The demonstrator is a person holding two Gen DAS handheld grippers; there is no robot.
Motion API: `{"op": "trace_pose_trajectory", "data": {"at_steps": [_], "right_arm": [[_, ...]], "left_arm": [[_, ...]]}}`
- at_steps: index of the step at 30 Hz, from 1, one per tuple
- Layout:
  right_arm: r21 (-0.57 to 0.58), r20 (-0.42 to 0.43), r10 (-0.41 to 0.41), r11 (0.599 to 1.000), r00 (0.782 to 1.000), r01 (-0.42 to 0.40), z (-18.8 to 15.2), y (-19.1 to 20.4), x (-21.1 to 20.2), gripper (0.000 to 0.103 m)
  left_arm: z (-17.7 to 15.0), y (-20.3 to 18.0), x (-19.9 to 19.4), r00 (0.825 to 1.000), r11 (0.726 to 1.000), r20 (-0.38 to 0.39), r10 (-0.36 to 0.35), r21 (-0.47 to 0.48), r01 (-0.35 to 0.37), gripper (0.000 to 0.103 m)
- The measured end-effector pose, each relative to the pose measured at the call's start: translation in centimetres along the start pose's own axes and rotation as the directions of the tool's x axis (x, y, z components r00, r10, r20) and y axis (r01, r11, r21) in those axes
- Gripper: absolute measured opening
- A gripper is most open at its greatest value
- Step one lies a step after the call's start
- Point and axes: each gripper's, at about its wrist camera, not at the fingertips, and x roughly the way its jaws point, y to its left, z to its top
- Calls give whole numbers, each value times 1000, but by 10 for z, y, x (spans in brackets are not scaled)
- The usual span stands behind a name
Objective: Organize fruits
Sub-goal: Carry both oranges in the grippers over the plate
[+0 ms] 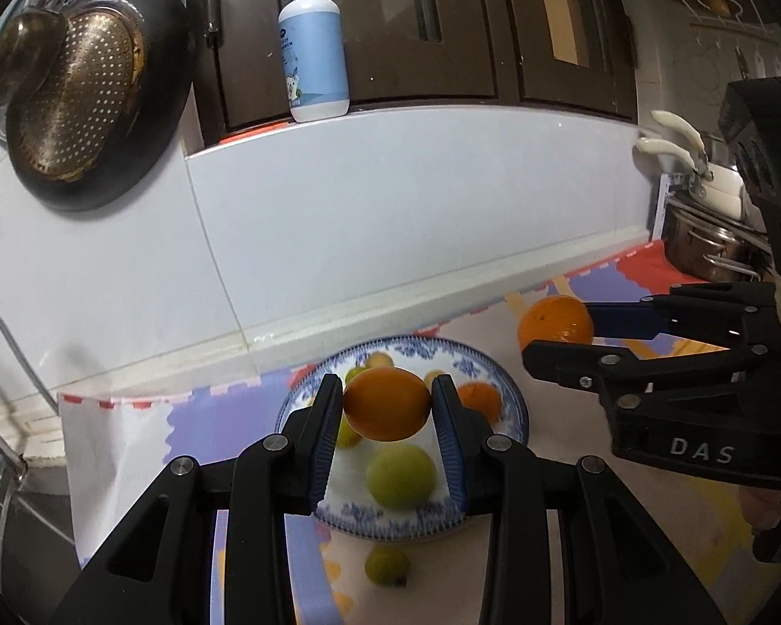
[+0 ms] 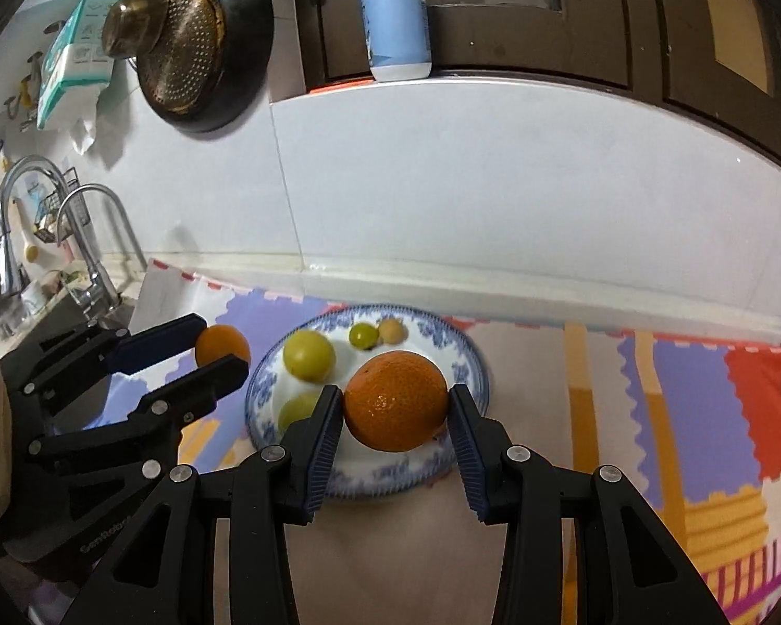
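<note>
My left gripper (image 1: 387, 390) is shut on a small orange (image 1: 387, 409), held in the air above a blue-and-white plate (image 1: 390, 521). On the plate lie a green fruit (image 1: 400, 476) and another orange (image 1: 479, 398). One green fruit (image 1: 387, 562) sits on the mat in front of the plate. My right gripper (image 2: 395, 396) is shut on a larger orange (image 2: 395, 401), also raised over the plate (image 2: 473, 359). The right wrist view shows green fruits (image 2: 309, 354) and a small tan one (image 2: 393, 332) on the plate. The left gripper (image 2: 221, 344) is to the plate's left.
A colourful foam mat (image 2: 677, 390) covers the counter. A soap bottle (image 1: 314, 52) stands on the ledge above the white tiled wall. A dark pan with a strainer (image 1: 77, 104) hangs at the upper left. Faucets (image 2: 83, 239) stand at the left, and steel pots (image 1: 703, 245) at the right.
</note>
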Motion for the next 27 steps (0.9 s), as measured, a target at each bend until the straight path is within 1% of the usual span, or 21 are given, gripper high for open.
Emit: {"op": "trace_pose_trajectory", "data": {"at_steps": [6,11,15,16,23,27], "right_arm": [[-10,-8,-7,1000,1000,7,25,-8,26,42],[-16,-50,-15,1000,999,14,37,-13,57,42],[-10,-87,-22,1000,996,21,39,-16,78,42],[-5,-93,-25,1000,995,24,39,-16,83,42],[68,-178,-10,997,984,22,37,-28,124,42],[78,-202,-19,996,979,36,37,-29,141,42]], "left_arm": [[14,9,25,999,999,-23,-31,-36,31,35],[19,17,51,997,999,-63,-35,-28,33,35],[20,22,71,996,1000,-87,-28,-2,28,35],[20,24,77,995,999,-98,-36,0,36,35],[18,36,113,984,998,-162,-68,-18,66,35],[14,41,131,975,996,-202,-89,-30,85,35]]}}
